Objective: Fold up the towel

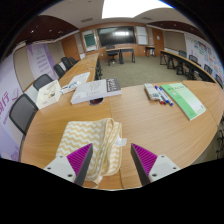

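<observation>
A towel (88, 147) with a yellow and white zigzag pattern lies bunched on the wooden table (170, 133), partly between the gripper's (112, 160) fingers.

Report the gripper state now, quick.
Gripper: fingers open, holding nothing; the towel lies on the table by the left finger, reaching into the gap between them.

You had bare table (135, 122) ahead and right of the towel (88, 143); books (95, 91) and markers (158, 95) blocked beyond.
</observation>
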Motion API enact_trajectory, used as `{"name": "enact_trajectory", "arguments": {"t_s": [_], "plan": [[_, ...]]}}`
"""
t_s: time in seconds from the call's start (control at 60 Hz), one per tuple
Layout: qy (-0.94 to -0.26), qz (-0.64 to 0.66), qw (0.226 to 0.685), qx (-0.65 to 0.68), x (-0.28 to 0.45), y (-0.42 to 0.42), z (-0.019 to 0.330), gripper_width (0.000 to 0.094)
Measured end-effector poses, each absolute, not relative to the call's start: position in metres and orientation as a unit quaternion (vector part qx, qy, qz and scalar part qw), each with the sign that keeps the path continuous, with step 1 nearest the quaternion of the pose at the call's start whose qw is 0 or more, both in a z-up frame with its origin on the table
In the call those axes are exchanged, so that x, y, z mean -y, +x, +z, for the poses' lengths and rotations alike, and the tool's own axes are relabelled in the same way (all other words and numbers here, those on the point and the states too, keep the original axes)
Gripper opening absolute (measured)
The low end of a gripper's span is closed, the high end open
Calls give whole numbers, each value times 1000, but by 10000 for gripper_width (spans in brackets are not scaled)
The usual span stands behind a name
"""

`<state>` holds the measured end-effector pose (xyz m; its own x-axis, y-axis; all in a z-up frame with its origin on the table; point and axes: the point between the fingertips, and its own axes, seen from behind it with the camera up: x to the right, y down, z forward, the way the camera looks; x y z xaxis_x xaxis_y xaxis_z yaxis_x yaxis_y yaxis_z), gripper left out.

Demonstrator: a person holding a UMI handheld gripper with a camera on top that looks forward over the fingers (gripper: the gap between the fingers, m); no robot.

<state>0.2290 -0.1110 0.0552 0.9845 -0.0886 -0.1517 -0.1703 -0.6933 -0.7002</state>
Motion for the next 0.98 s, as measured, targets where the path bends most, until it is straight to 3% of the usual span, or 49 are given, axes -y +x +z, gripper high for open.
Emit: {"name": "enact_trajectory", "arguments": {"t_s": [0.05, 0.367, 0.6, 0.983], "plan": [[-919, 43, 388, -60, 116, 243, 63, 864], [-903, -1, 426, 47, 155, 224, 155, 853], [-888, -25, 456, 41, 225, 185, 220, 856], [-883, -44, 467, 19, 358, 143, 255, 855]]}}
